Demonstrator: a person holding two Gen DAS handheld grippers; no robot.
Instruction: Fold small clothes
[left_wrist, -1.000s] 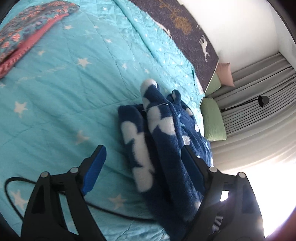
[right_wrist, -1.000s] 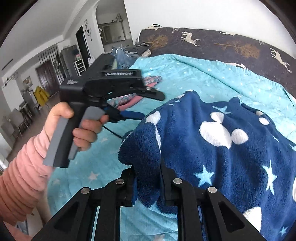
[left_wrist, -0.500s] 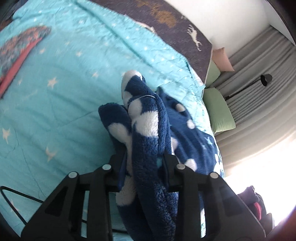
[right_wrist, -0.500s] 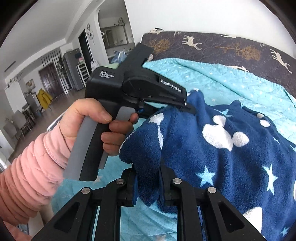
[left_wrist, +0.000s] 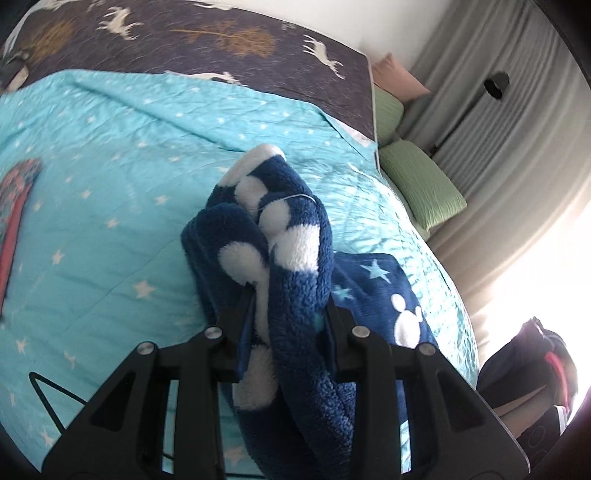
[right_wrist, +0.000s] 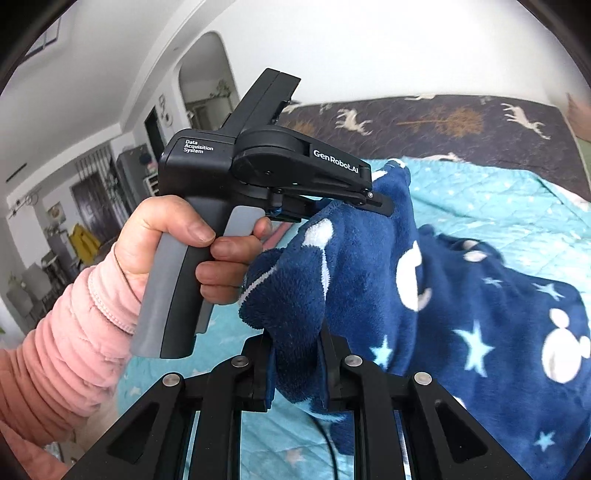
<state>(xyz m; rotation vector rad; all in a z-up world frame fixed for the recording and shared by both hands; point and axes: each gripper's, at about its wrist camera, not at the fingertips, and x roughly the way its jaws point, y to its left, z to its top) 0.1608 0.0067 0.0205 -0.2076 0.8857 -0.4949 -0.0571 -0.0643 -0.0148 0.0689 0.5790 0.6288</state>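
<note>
Because both the left gripper and right gripper pinch one edge of the navy fleece star-and-mouse-print garment, it hangs off the turquoise starred quilt, apparently ready to be folded.

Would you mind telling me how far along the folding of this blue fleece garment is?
Done: both grips are made. The left gripper and the right gripper are each shut on a bunched edge of the blue fleece garment.
In hand: that edge is raised off the turquoise quilt while the rest trails on it.
Left: no finished fold shows yet; laying over and flattening remain.
</note>
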